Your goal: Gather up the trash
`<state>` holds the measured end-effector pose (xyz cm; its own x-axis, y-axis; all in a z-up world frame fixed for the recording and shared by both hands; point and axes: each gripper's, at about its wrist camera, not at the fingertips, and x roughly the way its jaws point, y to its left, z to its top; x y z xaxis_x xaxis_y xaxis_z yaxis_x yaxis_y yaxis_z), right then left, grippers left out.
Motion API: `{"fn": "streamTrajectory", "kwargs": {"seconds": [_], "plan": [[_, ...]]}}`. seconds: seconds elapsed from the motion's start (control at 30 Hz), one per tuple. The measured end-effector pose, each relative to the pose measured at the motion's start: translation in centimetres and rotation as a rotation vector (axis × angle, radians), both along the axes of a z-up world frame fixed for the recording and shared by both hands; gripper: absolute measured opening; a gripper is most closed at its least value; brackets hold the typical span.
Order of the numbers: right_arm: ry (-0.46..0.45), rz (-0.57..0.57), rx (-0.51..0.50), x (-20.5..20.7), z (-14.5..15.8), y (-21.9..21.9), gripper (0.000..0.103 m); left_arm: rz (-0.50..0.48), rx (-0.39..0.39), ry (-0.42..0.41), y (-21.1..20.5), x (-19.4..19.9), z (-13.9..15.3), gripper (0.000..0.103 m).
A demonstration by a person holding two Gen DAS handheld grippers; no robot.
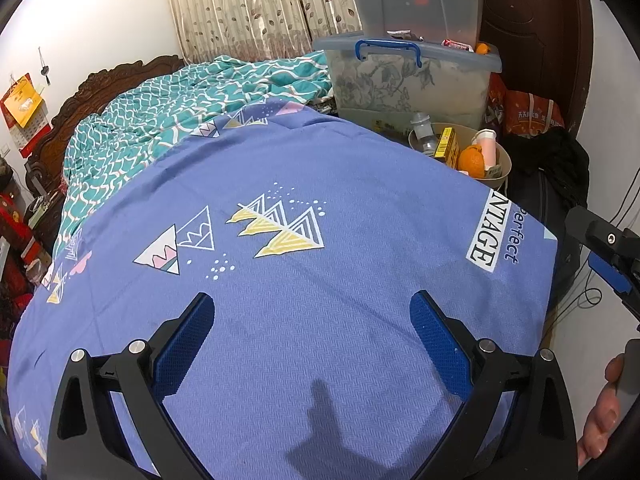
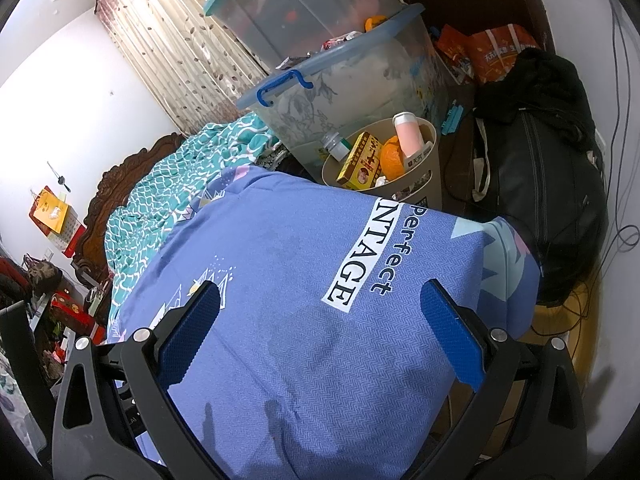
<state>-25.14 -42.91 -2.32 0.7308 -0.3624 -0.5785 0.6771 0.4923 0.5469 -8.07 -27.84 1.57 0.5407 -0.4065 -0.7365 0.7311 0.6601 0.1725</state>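
**Desk:** Bedroom, blue bedspread [image 1: 320, 184] printed with triangles, nothing lying on it. Where is the trash?

**Photographer:** Already in the beige bin [image 2: 434, 160] that stands beyond the bed's far right corner, in front of a clear storage tub [image 2: 360, 76]. Inside it show a yellow box [image 2: 360, 162], an orange [image 2: 390, 160], a pink tube [image 2: 408, 132] and a small clear bottle [image 2: 335, 145].

**Desk:** And the tongs?

**Photographer:** Both pairs are spread wide and empty. The left tongs [image 1: 312, 340] hover over the middle of the bedspread; the right tongs [image 2: 320, 332] hover over the corner with the printed lettering, so the bin lies ahead and slightly right of them. I judge the right hand the nearer one for any reach that way. The box leans with its long axis running up toward the bin's rim; the tube stands nearly upright.

**Desk:** What can't we confirm?

**Photographer:** The bed's edge cuts off the bin's base in the left view. Small wrappers sit on the tub's lid [image 1: 452, 50]; whether they count as trash, I cannot tell. A black bag [image 2: 540, 184] hides the floor to the right, and only fingertips of the person's hand [image 1: 600, 412] show.
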Motion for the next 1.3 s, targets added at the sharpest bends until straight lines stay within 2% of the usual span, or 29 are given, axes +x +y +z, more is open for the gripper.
{"fn": "streamTrajectory", "kwargs": {"seconds": [1.3], "plan": [[-0.002,-0.006,0.004,-0.22,0.07,-0.02,0.099,-0.008,0.013,0.005,-0.21,-0.08,-0.17,0.094]]}}
